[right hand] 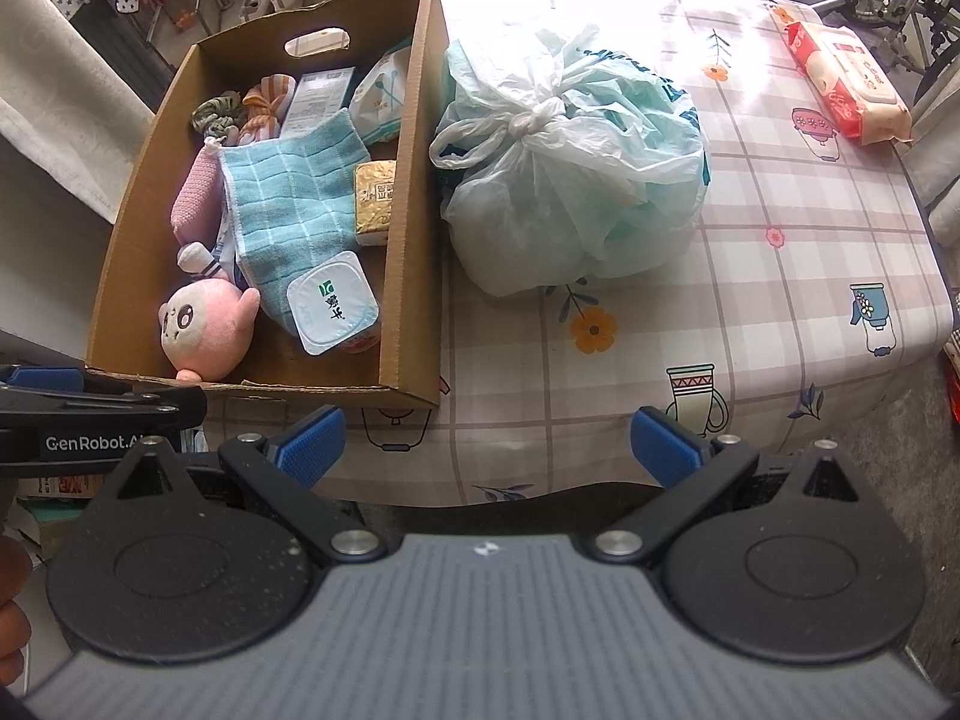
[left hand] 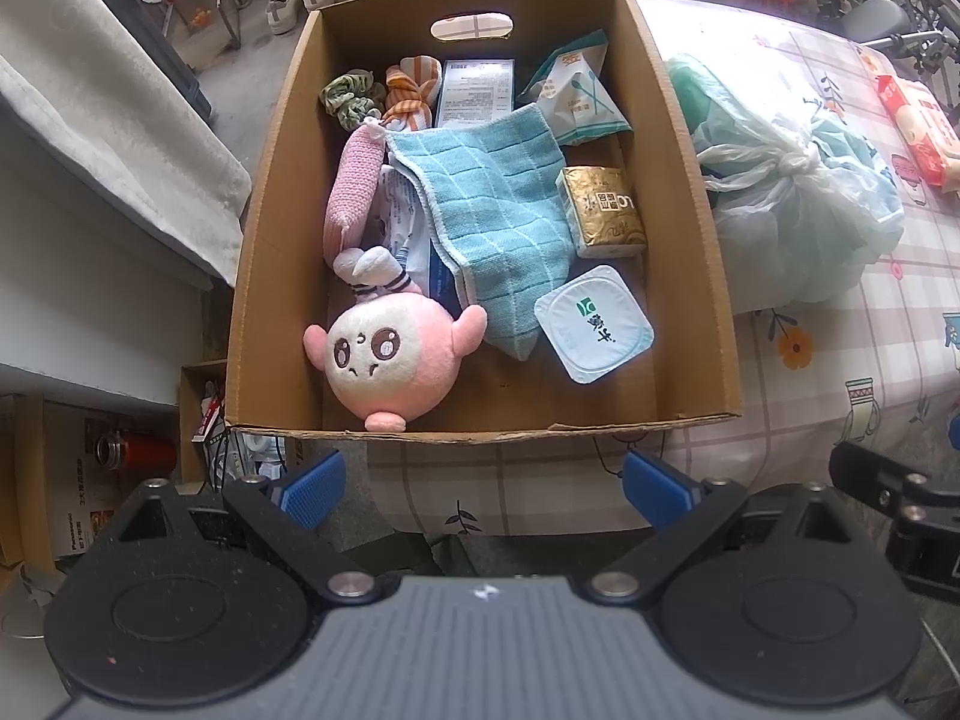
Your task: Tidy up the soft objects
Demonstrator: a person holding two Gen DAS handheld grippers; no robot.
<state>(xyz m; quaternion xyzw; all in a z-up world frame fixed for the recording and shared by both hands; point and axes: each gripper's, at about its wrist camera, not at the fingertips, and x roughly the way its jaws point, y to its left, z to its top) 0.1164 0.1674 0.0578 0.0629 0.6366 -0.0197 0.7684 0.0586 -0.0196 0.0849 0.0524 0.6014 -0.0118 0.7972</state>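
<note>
Both the left tongs (left hand: pixel 483 489) and right tongs (right hand: pixel 486 441) hang apart and empty off the bench's near edge, probably sizing up the open brown cardboard box (left hand: pixel 282 192) at its left corner, where the round pink plush doll (left hand: pixel 390 354) lies.

Both grippers: left gripper (left hand: pixel 483 489), right gripper (right hand: pixel 486 441) agape
</note>
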